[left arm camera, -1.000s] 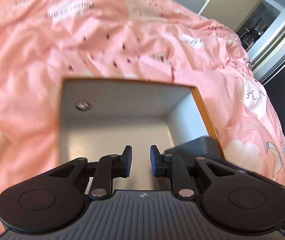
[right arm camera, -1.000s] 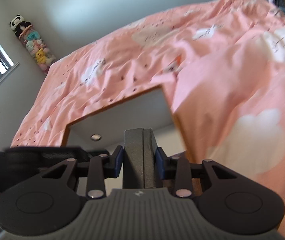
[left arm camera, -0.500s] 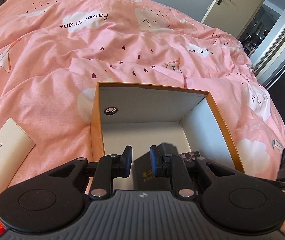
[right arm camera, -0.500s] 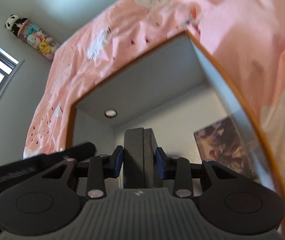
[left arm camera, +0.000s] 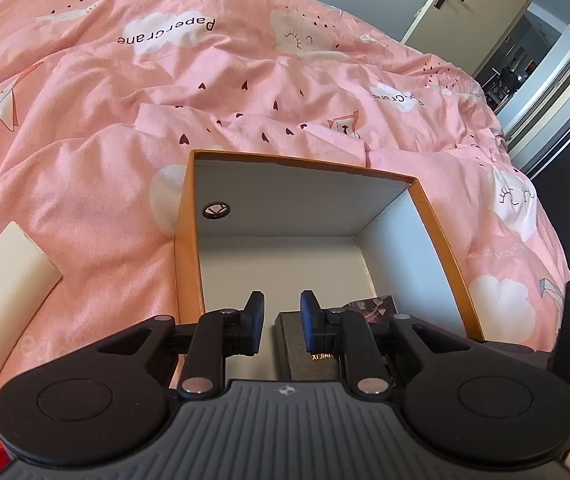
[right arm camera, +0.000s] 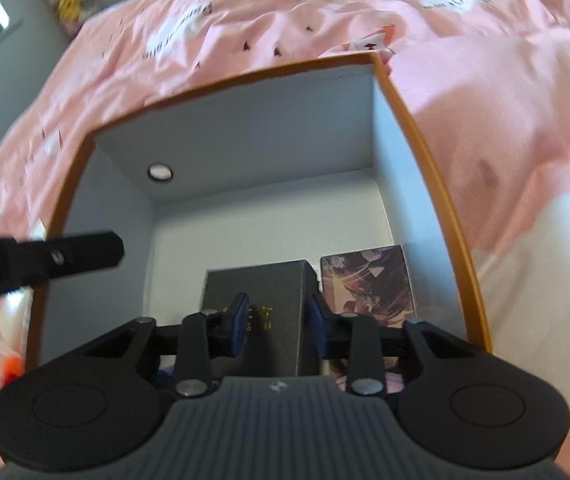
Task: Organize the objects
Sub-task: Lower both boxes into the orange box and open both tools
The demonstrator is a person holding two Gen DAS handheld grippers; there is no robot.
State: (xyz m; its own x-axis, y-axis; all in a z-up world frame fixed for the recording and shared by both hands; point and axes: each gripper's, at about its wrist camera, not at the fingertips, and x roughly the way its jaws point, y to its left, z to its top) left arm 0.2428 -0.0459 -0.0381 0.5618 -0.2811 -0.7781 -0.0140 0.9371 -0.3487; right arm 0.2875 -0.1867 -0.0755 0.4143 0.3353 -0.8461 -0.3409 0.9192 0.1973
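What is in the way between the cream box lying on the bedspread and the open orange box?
Nothing visible. Only pink bedspread lies between the cream box and the orange box, whose left side is free; a dark grey box and a patterned box fill its right.

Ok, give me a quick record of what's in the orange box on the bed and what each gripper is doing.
container: orange box, open, on the pink bedspread
inside: dark box lying flat, with a patterned box close beside it on its right
left gripper: shut, empty, over the near end of the orange box
right gripper: jaws closing above the dark box, nothing pinched
outside: cream packet on the bedspread, left of the orange box
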